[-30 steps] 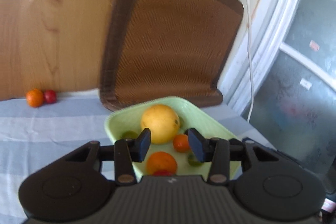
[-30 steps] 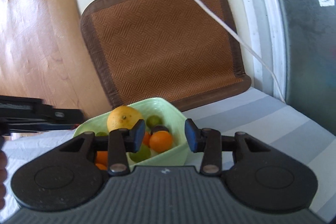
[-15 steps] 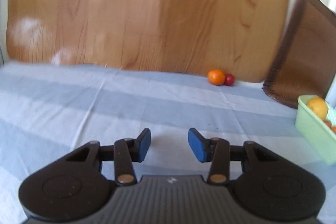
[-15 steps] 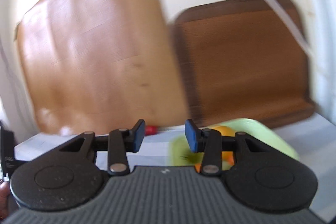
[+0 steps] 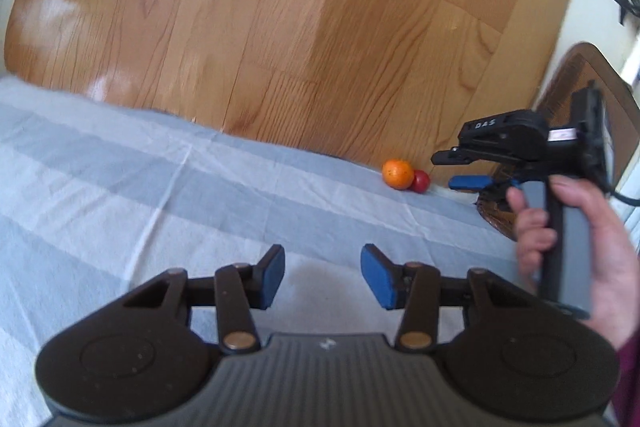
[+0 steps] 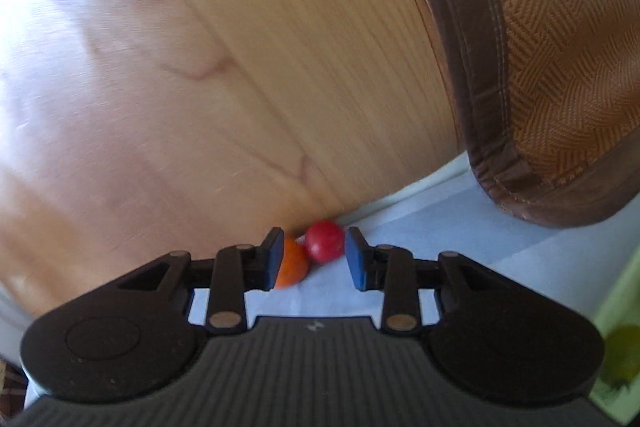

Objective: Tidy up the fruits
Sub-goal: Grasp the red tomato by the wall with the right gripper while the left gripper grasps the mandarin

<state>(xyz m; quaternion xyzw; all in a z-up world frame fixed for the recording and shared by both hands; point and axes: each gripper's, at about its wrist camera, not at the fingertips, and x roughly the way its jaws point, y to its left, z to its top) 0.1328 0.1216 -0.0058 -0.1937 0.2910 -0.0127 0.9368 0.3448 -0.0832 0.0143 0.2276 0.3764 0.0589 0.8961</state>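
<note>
Red and small, a smooth round fruit (image 6: 325,241) touching an orange (image 6: 293,267) sits beyond the right gripper (image 6: 313,259), jaws apart; likely light, rolls easily, best pinched across its middle. Left gripper (image 5: 322,277) hangs open too.

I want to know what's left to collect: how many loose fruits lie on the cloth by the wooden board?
2: a round orange fruit and a smaller round red fruit touching beside it, both against the wooden board. Others may lie out of view.
</note>
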